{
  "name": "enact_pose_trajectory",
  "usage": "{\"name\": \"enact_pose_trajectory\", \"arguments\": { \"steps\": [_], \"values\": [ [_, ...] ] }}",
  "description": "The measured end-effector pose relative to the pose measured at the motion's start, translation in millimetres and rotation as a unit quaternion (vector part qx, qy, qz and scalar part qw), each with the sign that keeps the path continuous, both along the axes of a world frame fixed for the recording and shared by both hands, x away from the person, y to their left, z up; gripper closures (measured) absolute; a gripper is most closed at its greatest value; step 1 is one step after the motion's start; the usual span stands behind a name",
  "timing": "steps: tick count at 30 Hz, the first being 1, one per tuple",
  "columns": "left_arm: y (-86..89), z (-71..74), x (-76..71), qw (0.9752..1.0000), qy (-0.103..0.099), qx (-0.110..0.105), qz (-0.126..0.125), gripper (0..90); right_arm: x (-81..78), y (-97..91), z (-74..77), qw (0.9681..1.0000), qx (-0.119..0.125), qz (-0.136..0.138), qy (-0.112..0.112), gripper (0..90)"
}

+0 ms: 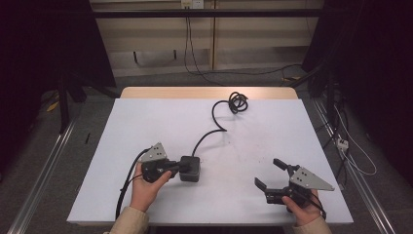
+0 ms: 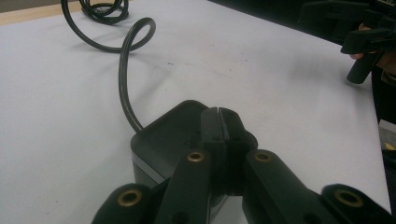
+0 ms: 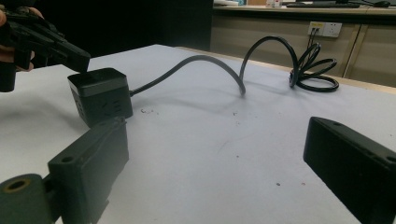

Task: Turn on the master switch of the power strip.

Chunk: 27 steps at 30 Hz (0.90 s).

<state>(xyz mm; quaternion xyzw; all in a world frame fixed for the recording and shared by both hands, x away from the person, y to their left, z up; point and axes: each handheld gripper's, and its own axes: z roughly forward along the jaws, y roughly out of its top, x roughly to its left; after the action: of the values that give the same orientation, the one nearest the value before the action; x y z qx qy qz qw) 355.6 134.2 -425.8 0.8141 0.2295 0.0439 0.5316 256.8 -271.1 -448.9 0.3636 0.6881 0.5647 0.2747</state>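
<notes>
Left claw (image 2: 218, 122) rests closed atop a black cube power block (image 2: 163, 135) trailing a cable (image 2: 122, 84).

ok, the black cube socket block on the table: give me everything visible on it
The black socket block is a matte, plastic-looking cube with rounded edges, sitting upright on the white table near its front left. Slots show on one side face. A black cable leaves its far side and curls to a coil at the back edge. The left gripper, fingers together, rests against its top.

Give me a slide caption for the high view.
Left tongs shut, tips over the black socket cube; right tongs open over the white table.
</notes>
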Motion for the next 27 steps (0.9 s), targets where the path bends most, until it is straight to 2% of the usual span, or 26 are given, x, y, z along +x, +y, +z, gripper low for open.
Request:
{"name": "enact_pose_trajectory", "arguments": {
  "steps": [27],
  "values": [
    [-1.8, -3.1, 1.1, 1.0000, -0.001, 0.006, -0.004, 90.0, -0.2, 0.0, 0.1, 1.0000, 0.001, 0.001, 0.000, 6.2]
  ]
}}
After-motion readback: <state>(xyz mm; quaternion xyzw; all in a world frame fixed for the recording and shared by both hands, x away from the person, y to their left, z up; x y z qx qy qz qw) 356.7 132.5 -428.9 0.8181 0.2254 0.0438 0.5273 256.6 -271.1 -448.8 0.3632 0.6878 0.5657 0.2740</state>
